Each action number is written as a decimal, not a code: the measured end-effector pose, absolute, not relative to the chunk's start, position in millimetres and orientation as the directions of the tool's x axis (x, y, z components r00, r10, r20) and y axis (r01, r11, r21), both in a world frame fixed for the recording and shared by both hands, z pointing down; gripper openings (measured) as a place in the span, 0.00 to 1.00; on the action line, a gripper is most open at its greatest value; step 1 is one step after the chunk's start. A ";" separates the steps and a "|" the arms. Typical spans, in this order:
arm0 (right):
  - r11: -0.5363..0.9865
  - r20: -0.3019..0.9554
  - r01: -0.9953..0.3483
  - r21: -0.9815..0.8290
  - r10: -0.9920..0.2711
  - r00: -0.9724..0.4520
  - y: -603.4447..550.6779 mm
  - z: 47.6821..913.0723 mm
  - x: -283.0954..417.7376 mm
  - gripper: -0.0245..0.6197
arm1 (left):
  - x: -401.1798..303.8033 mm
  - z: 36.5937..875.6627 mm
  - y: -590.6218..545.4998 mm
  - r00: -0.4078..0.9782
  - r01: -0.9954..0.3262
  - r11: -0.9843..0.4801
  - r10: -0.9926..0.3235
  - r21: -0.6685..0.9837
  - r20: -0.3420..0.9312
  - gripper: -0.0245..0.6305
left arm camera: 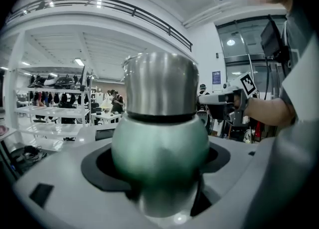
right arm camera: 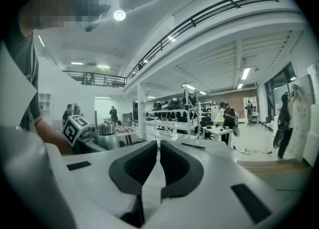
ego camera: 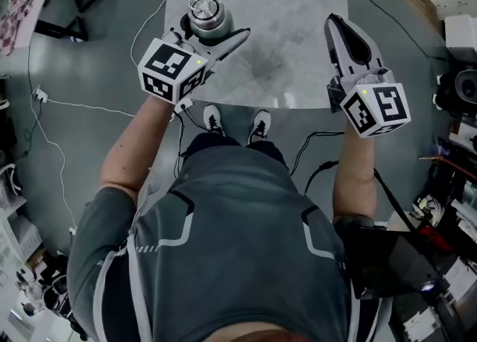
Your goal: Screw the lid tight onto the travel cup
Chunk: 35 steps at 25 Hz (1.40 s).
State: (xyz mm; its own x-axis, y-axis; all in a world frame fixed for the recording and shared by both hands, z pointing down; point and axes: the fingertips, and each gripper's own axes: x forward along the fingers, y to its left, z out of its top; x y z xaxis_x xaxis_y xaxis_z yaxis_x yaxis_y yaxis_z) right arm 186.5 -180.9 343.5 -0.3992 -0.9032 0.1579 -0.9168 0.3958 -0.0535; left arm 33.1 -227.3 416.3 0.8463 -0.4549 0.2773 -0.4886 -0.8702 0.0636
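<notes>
While the left gripper [ego camera: 211, 35] is pinching the travel cup [left arm camera: 159, 148] steady, the empty, pressed-together right gripper [right arm camera: 159, 149] is probably needing to open squarely around the lid [left arm camera: 160, 83].

Both bare forearms reach forward, elbows bent. The left gripper [ego camera: 212, 35] angles ahead and slightly inward, its jaws clamped on the cup [ego camera: 206, 14]. The right gripper [ego camera: 335, 24] is well apart from it, pointing ahead, jaws together with nothing between them.

Pale, mottled grey table [ego camera: 298, 35] above grey floor [ego camera: 97, 57] with a white cable [ego camera: 82, 104]
</notes>
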 end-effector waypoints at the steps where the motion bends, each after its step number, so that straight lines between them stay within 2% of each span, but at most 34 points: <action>1: 0.385 0.169 -0.922 -0.049 -0.906 -0.387 -182.2 351.8 189.1 0.10 | 34.4 423.8 -231.3 0.842 -0.499 -0.864 -0.463 0.071 0.278 0.65; 20: 0.288 0.315 -0.946 -0.148 -0.893 -0.321 -204.9 499.7 208.5 0.10 | 70.0 610.0 -288.8 0.805 -0.516 -0.850 -0.441 0.103 0.396 0.65; 35: 0.243 0.390 -0.951 -0.193 -0.870 -0.302 -199.5 573.3 219.4 0.10 | 87.1 688.3 -317.2 0.778 -0.517 -0.853 -0.430 0.076 0.459 0.65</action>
